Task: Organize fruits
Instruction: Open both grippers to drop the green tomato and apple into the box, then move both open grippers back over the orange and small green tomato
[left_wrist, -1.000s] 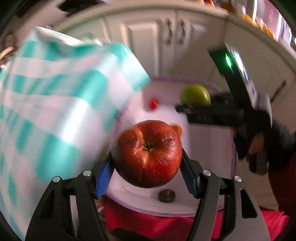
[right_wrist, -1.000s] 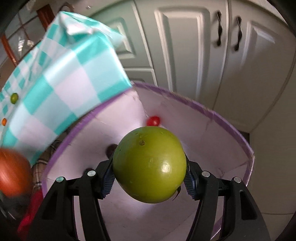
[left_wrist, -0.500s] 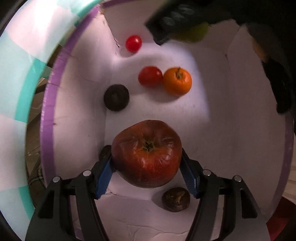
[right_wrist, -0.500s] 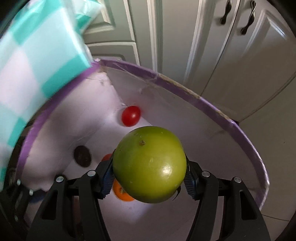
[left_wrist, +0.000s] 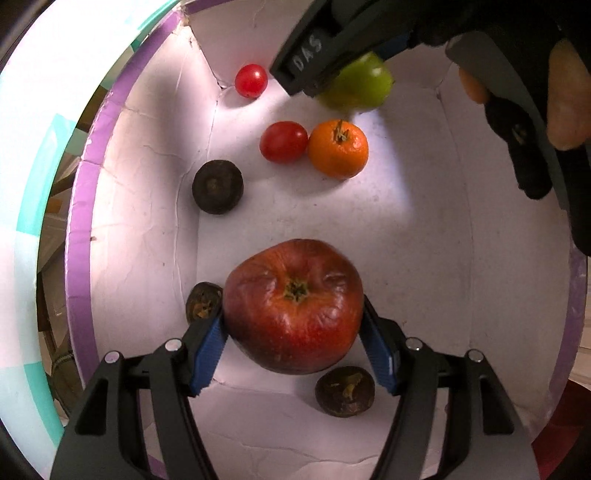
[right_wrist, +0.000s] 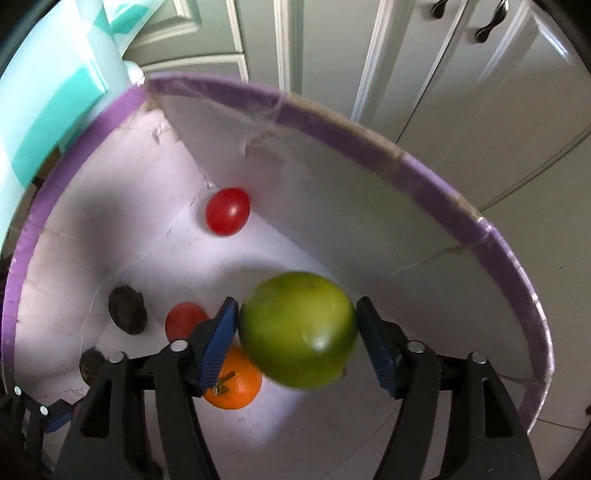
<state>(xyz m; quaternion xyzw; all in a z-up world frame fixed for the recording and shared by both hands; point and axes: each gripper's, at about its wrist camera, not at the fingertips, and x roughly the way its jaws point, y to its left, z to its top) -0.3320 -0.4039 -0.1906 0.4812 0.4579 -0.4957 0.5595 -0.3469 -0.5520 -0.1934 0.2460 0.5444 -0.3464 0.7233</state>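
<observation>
My left gripper (left_wrist: 291, 317) points straight down into a white box with a purple rim (left_wrist: 77, 258) and is shut on a wrinkled red apple (left_wrist: 291, 306) just above the box floor. My right gripper (right_wrist: 297, 306) hangs over the far side of the box, its jaws opening. A green apple (right_wrist: 299, 328) sits blurred between the pads, with a slim gap at each pad. The left wrist view shows that green apple (left_wrist: 362, 86) under the right gripper at the top.
On the box floor lie a cherry tomato (left_wrist: 251, 80), a larger tomato (left_wrist: 283, 142), an orange (left_wrist: 338, 147) and three dark fruits (left_wrist: 218, 186). A teal checked cloth (left_wrist: 22, 184) hangs left of the box. White cabinet doors (right_wrist: 443, 55) stand behind.
Both grippers have come down from above the rim into the box. The right jaws have widened and the green apple has slipped lower between them. The red apple stays gripped.
</observation>
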